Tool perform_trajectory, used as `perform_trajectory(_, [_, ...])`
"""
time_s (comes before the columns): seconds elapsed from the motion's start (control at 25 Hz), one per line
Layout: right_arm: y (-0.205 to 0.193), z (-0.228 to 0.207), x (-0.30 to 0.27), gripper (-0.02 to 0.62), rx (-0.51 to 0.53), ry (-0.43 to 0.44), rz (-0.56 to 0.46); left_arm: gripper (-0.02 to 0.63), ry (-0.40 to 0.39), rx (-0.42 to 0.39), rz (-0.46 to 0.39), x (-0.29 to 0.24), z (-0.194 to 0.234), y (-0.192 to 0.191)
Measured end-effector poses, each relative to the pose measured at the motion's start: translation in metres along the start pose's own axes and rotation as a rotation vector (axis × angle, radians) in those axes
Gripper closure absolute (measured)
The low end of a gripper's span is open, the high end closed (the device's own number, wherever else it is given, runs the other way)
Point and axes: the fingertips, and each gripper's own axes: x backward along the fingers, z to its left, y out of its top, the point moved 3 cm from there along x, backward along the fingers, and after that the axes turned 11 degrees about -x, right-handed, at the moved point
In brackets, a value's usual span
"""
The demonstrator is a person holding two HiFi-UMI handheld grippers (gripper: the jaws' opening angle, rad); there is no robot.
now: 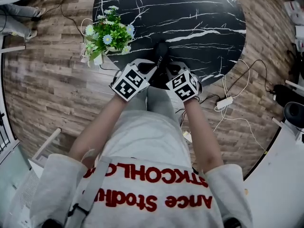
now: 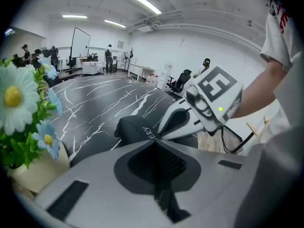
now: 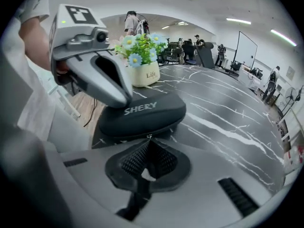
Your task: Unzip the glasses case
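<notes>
Both jaw pairs pressed together: left gripper (image 2: 154, 141) atop the glasses case (image 3: 142, 115), right gripper (image 3: 149, 139) perhaps touching its near edge

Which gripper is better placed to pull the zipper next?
Right. The right gripper is shut at the seam of the case, seemingly pinching the zipper tab; the left gripper presses on top, steadying it.

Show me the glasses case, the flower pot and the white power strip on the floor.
glasses case (image 3: 147, 119), right gripper view, dark top below the lettering.
flower pot (image 3: 141, 78), right gripper view, cream front wall.
power strip (image 1: 224, 102), head view, middle of its white body.
</notes>
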Motion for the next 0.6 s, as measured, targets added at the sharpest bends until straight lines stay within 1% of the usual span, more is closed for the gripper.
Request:
perform_trajectory(0.08, [0.008, -0.013, 0.000, 0.581, 0.015, -0.017, 0.002, 0.600, 0.001, 0.011, -0.001, 0.000, 0.001, 0.000])
perform_trajectory(0.2, [0.007, -0.014, 0.003, 0.581, 0.027, -0.020, 0.004, 0.600, -0.012, 0.003, 0.010, -0.001, 0.001, 0.002])
perform_trajectory(0.36, [-0.007, -0.003, 0.014, 0.581, -0.029, 0.000, -0.018, 0.600, -0.034, -0.013, 0.039, -0.002, -0.002, 0.005])
perform_trajectory(0.6, [-0.019, 0.025, 0.021, 0.581, -0.092, 0.049, -0.047, 0.600, -0.010, -0.026, 0.106, -0.003, -0.005, 0.007])
